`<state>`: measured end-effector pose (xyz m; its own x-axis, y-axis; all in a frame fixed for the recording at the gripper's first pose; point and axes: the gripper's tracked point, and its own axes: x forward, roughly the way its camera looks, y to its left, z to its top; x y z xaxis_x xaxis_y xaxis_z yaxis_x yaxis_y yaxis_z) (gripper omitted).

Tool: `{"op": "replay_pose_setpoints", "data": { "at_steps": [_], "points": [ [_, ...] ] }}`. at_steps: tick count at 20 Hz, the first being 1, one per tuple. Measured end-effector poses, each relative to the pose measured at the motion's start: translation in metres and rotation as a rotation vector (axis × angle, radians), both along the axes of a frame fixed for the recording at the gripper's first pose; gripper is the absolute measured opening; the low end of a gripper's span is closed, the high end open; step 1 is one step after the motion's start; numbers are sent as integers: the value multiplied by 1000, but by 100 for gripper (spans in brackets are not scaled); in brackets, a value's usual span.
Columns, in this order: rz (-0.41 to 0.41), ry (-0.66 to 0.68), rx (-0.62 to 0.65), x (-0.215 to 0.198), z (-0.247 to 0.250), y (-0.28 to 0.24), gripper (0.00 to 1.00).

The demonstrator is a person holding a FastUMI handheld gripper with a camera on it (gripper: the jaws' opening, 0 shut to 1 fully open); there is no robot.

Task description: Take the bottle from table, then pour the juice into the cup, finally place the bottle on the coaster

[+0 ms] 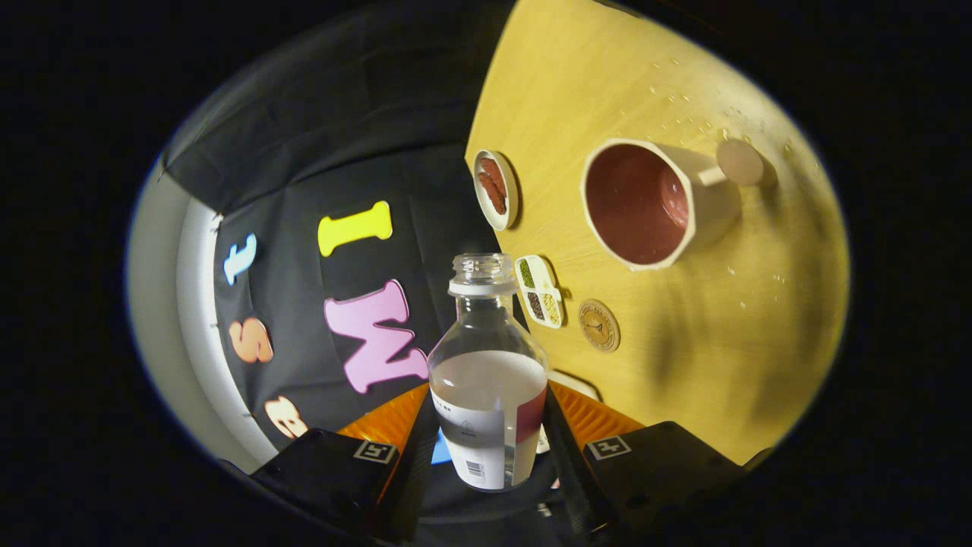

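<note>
My gripper is shut on a clear bottle, both fingers pressing on its labelled lower body. The bottle has no cap, and pale juice fills about its lower half. The view is rolled, so the wooden table stands steeply to the right. A white cup with a reddish inside and a handle knob rests on the table beyond the bottle's mouth, its opening facing me. A small round brown coaster lies on the table just right of the bottle's neck.
A small oval dish with brown pieces sits near the table's edge. Next to the bottle neck lies a small divided tray of seeds. Droplets speckle the tabletop beyond the cup. The booth's black cloth wall fills the left.
</note>
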<state>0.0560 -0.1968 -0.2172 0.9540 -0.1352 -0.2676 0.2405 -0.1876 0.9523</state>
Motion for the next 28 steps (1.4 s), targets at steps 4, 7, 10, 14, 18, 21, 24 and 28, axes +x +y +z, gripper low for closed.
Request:
{"op": "replay_pose_setpoints", "data": {
  "at_steps": [4,7,10,14,18,21,24,28],
  "points": [
    [82,89,-352,-4,0,10,76],
    [72,130,-639,-6,17,4,75],
    [64,171,-885,2,38,10,75],
    [66,207,-1156,22,77,29,76],
    [51,206,-1360,55,103,44,76],
    [53,230,-1504,79,101,50,77],
    [42,231,-1575,101,95,52,77],
    [11,264,-1644,133,75,48,77]
  ]
}}
